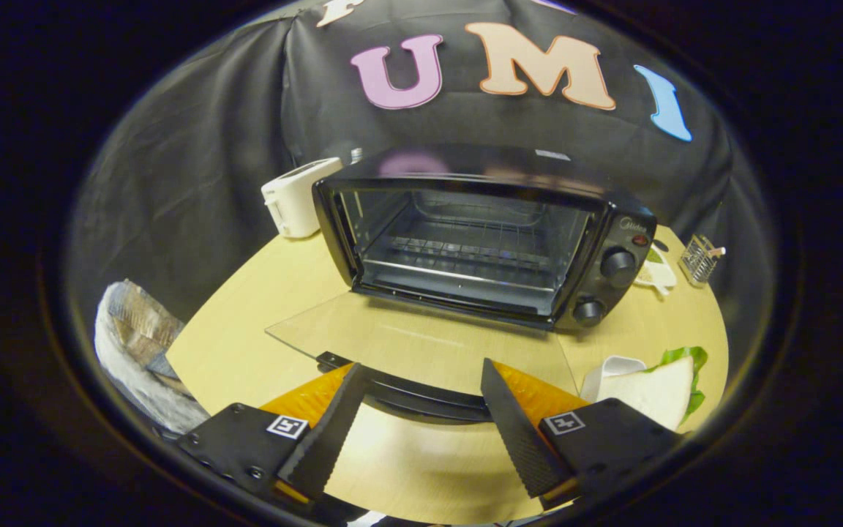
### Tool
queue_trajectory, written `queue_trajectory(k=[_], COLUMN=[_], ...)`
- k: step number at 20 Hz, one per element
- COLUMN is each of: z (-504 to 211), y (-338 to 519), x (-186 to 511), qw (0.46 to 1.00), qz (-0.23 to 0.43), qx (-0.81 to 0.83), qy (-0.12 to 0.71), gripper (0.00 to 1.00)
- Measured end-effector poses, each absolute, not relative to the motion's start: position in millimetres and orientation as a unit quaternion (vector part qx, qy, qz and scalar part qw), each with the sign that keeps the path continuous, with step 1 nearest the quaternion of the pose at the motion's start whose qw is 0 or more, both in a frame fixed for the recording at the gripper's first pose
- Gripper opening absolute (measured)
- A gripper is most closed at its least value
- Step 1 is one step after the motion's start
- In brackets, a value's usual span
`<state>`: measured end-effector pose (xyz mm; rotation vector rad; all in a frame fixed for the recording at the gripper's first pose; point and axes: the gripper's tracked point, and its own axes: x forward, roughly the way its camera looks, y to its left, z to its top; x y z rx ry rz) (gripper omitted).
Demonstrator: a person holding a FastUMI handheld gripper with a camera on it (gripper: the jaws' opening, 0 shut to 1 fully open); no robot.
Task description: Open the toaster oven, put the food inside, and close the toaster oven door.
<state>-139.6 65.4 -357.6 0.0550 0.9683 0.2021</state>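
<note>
Gripper view: claw (421,399) wide open, empty, level above lowered toaster oven door (407,344).

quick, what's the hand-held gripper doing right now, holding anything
hand-held gripper: open, holding nothing, fingers spread just behind the handle of the lowered toaster oven door.

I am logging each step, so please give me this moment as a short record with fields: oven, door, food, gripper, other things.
oven: black toaster oven on the wooden table, rack inside bare
door: glass door fully open, lying flat toward the gripper
food: sandwich on the table, beside the right finger
gripper: gripper open, holding nothing, fingers at the door's handle
other: white toaster beside the oven
</note>
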Motion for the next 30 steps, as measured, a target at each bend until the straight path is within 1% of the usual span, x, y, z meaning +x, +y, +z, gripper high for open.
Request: queue_trajectory(k=[9,17,23,28,30], z=[-398,-396,-339,-295,-285], y=[67,66,19,-66,-106], x=[-162,-161,-111,-82,-83], qw=[0.85,0.851,0.893,0.919,0.923], qz=[0.079,0.081,0.038,-0.041,-0.073], qx=[0.079,0.092,0.123,0.136,0.132], qy=[0.515,0.51,0.431,0.369,0.354], gripper=[1.0,0.99,0.98,0.98,0.98])
